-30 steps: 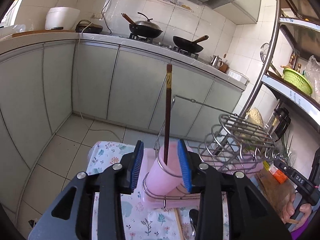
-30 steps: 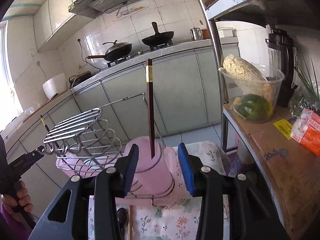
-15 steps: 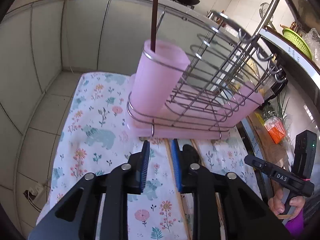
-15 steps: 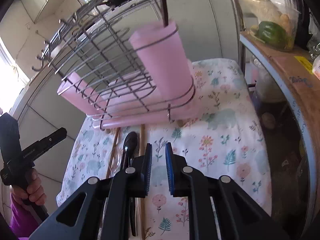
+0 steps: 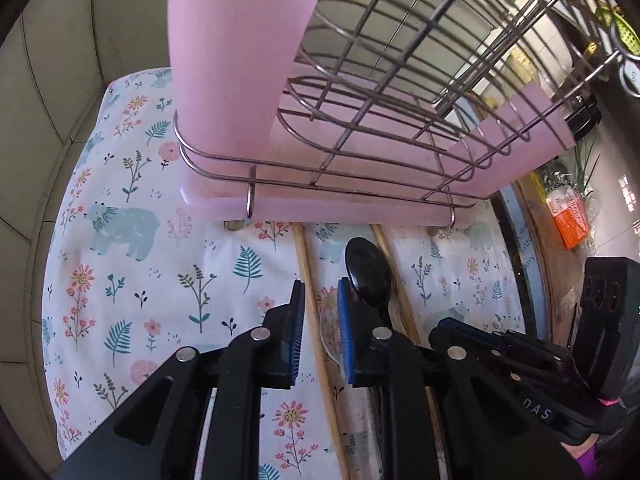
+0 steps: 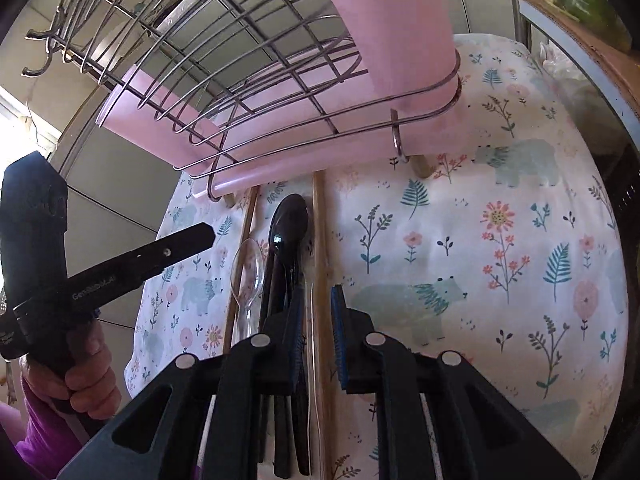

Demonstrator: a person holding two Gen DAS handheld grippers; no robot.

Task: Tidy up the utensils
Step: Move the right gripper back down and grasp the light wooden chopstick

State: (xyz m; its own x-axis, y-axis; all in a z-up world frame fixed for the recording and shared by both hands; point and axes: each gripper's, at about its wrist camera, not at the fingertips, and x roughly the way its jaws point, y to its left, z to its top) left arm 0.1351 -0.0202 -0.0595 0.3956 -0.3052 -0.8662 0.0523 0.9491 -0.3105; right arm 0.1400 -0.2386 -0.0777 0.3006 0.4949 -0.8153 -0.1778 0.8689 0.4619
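Between the slightly parted, unclenched blue pads of the right gripper (image 6: 316, 336) lies a slim wooden chopstick (image 6: 319, 240); the left gripper (image 5: 320, 330), also unclenched, straddles another. A glossy black spoon (image 6: 289, 224) touching alongside risks being pinched too. Beyond stands the smooth pink cup (image 6: 396, 36) in its wire rack (image 6: 248, 40).

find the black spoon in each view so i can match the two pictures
Left wrist: the black spoon lies right of centre, its bowl just beyond the right-hand finger of the left tongs.
Right wrist: the spoon lies left of centre, left of the right tongs.
Shared landmark: the pink rack tray, just beyond the spoon's bowl.
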